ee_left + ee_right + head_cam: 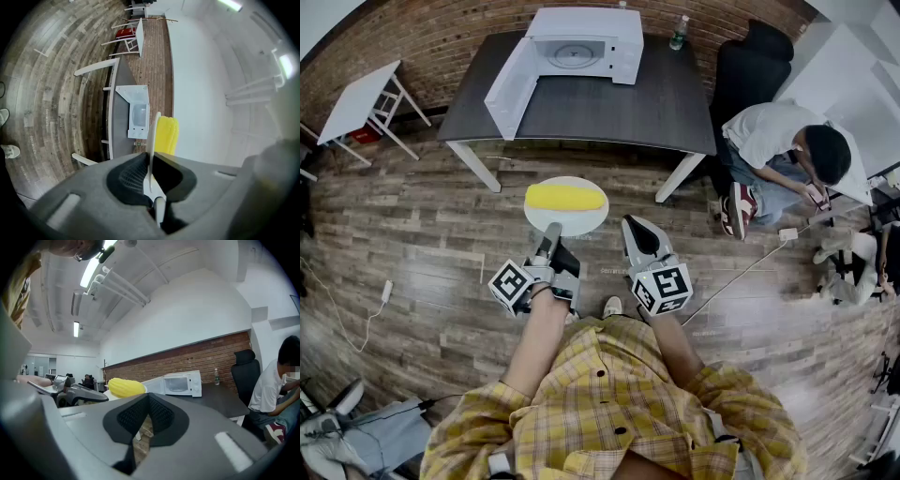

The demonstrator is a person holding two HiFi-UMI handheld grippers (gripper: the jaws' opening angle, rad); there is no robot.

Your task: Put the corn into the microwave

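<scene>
A yellow corn cob (565, 197) lies on a white plate (572, 223) held in the air above the wooden floor. My left gripper (551, 234) is shut on the plate's near rim. In the left gripper view the plate (153, 136) stands edge-on between the pads, with the corn (167, 135) beside it. My right gripper (630, 225) hovers just right of the plate, shut and holding nothing. The white microwave (581, 47) sits on the dark table (619, 108) ahead with its door (511, 89) swung open to the left. The right gripper view shows the corn (125, 387) and the microwave (180, 383).
A person (787, 150) sits low at the right beside a black chair (750, 66). A bottle (679, 33) stands on the table's back right corner. A small white table (361, 98) is at the far left. Cables run across the floor.
</scene>
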